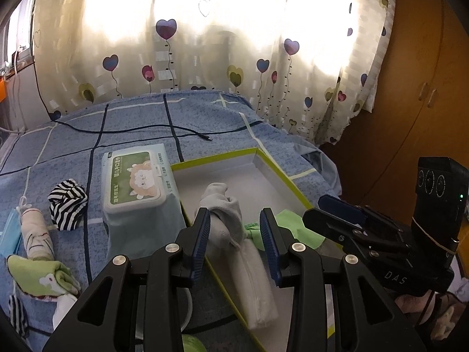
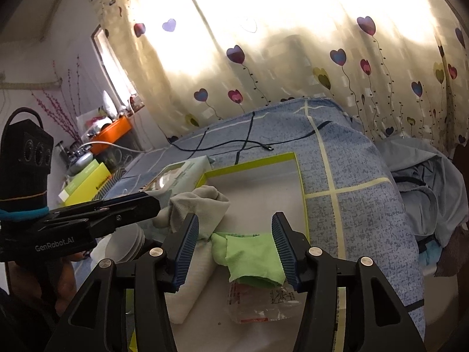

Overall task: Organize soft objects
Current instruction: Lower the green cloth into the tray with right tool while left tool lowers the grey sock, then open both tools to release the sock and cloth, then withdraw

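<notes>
1. The left hand-held gripper [image 1: 236,239] stood wide open over the near left rim of a shallow yellow-edged box [image 1: 272,162] on the bed [image 1: 140,123]. A knotted grey cloth [image 1: 224,214] lay between its blue pads, closest to the left pad; whether that pad touched it could not be told.
2. The right hand-held gripper [image 2: 236,249] was also wide open and gripped nothing. A folded green cloth [image 2: 252,259] lay between its fingers inside the box, over a clear plastic wrapper [image 2: 263,305].
3. A white folded towel [image 1: 256,281] lay in the box just beneath the grey cloth.
4. Judged from this, the step in hand was settling soft items into the box; the grey cloth appeared to be either just set down or about to be gripped.
5. Outside the box, to the left, sat a wet-wipes pack [image 1: 137,176], a striped sock ball [image 1: 67,204], a rolled pale cloth [image 1: 36,233] and a folded green towel [image 1: 39,275].
6. The next move probably called for reaching left to one of those loose items and closing gently around its bulk.
</notes>
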The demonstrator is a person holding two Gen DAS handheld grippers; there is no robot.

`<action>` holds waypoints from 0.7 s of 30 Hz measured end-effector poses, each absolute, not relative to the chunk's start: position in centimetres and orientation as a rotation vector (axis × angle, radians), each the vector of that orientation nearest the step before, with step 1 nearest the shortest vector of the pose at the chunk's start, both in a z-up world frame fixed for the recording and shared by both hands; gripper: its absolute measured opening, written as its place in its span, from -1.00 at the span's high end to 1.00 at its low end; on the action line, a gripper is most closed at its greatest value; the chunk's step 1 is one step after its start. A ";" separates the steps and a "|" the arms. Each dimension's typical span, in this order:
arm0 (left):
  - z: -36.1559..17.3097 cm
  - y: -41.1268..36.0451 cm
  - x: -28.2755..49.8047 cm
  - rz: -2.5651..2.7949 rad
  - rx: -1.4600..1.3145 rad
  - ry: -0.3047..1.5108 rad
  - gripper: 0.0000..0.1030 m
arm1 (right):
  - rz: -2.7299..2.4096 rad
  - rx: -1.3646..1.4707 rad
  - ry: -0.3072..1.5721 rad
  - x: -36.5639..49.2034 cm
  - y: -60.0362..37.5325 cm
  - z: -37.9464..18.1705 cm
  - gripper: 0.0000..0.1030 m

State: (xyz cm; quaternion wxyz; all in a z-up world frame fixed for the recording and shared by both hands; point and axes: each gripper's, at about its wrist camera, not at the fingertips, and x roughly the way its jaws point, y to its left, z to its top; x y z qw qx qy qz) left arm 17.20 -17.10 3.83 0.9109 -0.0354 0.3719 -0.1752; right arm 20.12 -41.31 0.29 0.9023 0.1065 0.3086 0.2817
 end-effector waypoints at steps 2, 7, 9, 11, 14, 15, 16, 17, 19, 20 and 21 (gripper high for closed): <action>4.2 -16.6 16.6 -0.367 -0.085 0.757 0.29 | 0.578 0.208 0.627 19.7 -41.0 0.7 -0.08; 4.9 -15.4 15.1 -0.374 -0.102 0.741 0.29 | 0.549 0.185 0.602 18.2 -40.5 1.8 -0.19; 5.0 -14.9 14.5 -0.370 -0.104 0.736 0.29 | 0.536 0.185 0.602 17.6 -40.4 2.1 -0.24; 5.1 -14.4 13.9 -0.367 -0.105 0.730 0.29 | 0.526 0.178 0.606 17.1 -40.2 2.3 -0.26; 5.2 -13.6 12.9 -0.354 -0.094 0.725 0.29 | 0.518 0.151 0.618 16.1 -39.3 2.8 -0.27; 5.1 -13.3 12.6 -0.355 -0.099 0.727 0.29 | 0.515 0.140 0.621 15.9 -39.0 3.0 -0.27; 5.1 -13.0 12.4 -0.356 -0.102 0.729 0.29 | 0.513 0.127 0.622 15.6 -38.6 3.2 -0.27; 5.1 -12.6 12.1 -0.354 -0.107 0.728 0.29 | 0.513 0.116 0.622 15.3 -38.2 3.4 -0.27; 5.2 -11.8 11.4 -0.354 -0.119 0.720 0.29 | 0.514 0.098 0.618 14.8 -37.5 3.9 -0.27; 5.3 -11.4 11.0 -0.354 -0.125 0.716 0.29 | 0.514 0.086 0.616 14.4 -37.0 4.2 -0.27; 5.5 -11.0 10.7 -0.353 -0.129 0.711 0.29 | 0.515 0.078 0.615 14.1 -36.6 4.4 -0.27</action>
